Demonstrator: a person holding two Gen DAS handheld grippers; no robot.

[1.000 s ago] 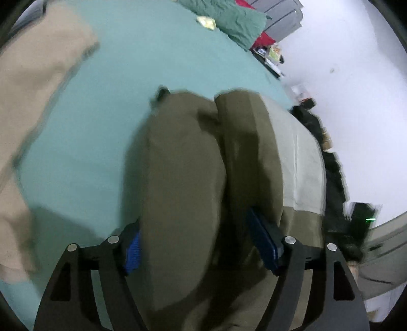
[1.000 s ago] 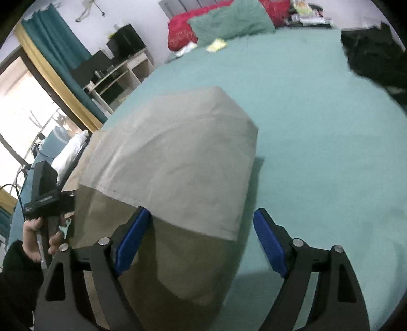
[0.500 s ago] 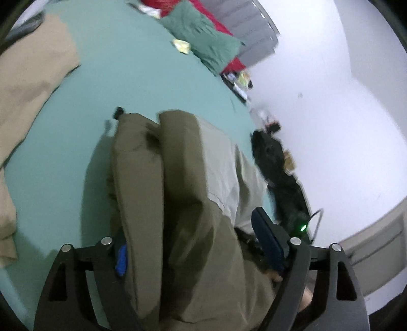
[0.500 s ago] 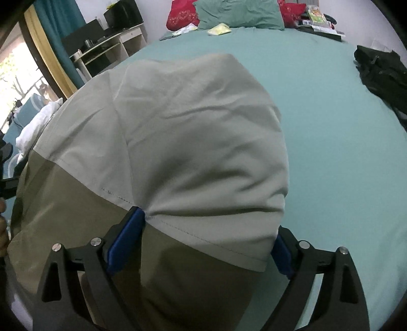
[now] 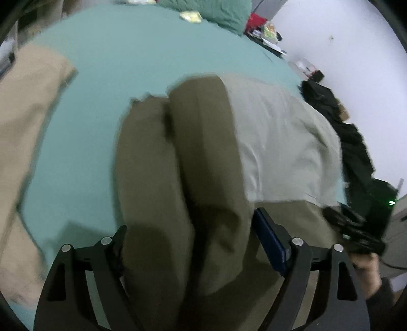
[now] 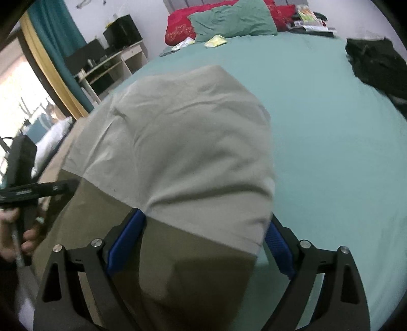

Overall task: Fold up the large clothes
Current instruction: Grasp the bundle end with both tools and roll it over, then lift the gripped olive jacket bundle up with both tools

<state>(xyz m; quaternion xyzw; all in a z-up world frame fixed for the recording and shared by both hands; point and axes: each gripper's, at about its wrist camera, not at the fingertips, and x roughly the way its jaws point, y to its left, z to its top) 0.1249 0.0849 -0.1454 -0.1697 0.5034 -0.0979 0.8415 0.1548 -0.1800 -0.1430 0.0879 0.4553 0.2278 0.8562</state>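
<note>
An olive and light-grey garment [image 5: 203,165] lies bunched on the teal bed [image 5: 127,51]. In the left wrist view its olive folds fill the space between my left gripper's [image 5: 193,242] wide-spread fingers. In the right wrist view the same garment [image 6: 183,152], grey panel uppermost, bulges between my right gripper's [image 6: 203,234] spread blue pads [image 6: 277,247]. Both sets of jaws stand wide apart around thick cloth; whether they pinch it is hidden by the fabric. The other hand-held gripper [image 6: 28,188] shows at the left edge.
A beige garment [image 5: 28,127] lies on the bed's left side. A black garment [image 6: 376,63] lies at the right edge. Green and red pillows [image 6: 229,23] sit at the head. A desk [image 6: 112,63] and curtain stand beyond the left side.
The left view has swung back over the bed, with the garment now lower and spread wider. The right gripper has drawn back slightly and the grey panel has sagged lower.
</note>
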